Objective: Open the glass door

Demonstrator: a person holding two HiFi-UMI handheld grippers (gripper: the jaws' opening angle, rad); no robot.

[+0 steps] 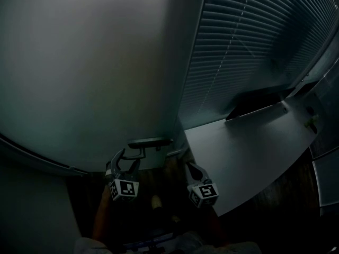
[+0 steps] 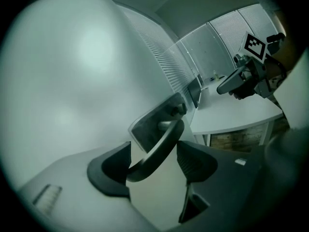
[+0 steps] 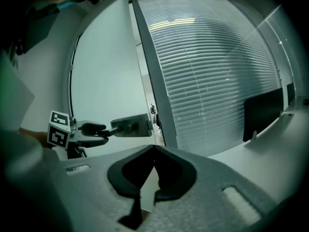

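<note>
The frosted glass door (image 1: 79, 78) fills the left of the head view, with its dark lever handle (image 1: 148, 142) near the door's right edge. My left gripper (image 1: 127, 160) is open, one jaw on each side of the lever (image 2: 159, 149), and a gap shows beside the right jaw. The handle's metal plate (image 2: 154, 120) lies just beyond. In the right gripper view the left gripper (image 3: 94, 132) reaches the handle (image 3: 130, 126) from the left. My right gripper (image 1: 192, 168) hangs shut and empty to the right of the handle, its jaws (image 3: 154, 149) meeting at the tips.
A metal door frame (image 3: 149, 81) stands right of the door, then a glass wall with closed blinds (image 1: 249, 36). A white desk (image 1: 249, 147) with a dark monitor (image 1: 259, 100) lies at the right. The room is dim.
</note>
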